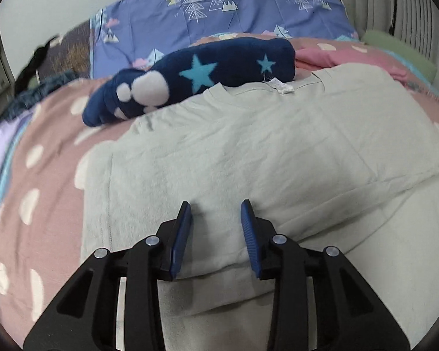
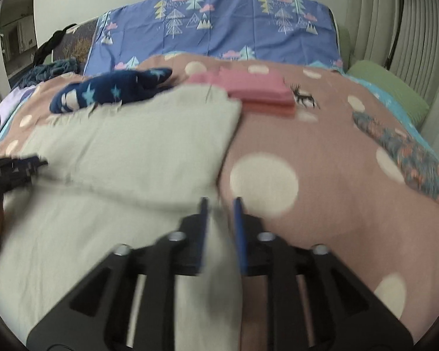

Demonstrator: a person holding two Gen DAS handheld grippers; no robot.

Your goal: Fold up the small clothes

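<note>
A pale grey-green small shirt [image 1: 248,146] lies flat on the pink dotted bedspread [image 1: 44,134], collar toward the far side, with one layer folded across its lower part. My left gripper [image 1: 216,207] hovers over the near middle of the shirt, blue pads apart and nothing pinched between them. In the right wrist view the shirt [image 2: 131,152] fills the left half. My right gripper [image 2: 221,201], blurred, sits at the shirt's right edge with a narrow gap between its pads. The edge of the cloth runs through that gap.
A navy star-patterned fleece item [image 1: 205,70] lies against the shirt's collar. Folded pink clothes [image 2: 257,90] sit behind the shirt's far right corner. A blue tree-print pillow [image 1: 219,8] stands at the back. A green cushion [image 2: 389,90] and a patterned cloth [image 2: 409,158] lie at the right.
</note>
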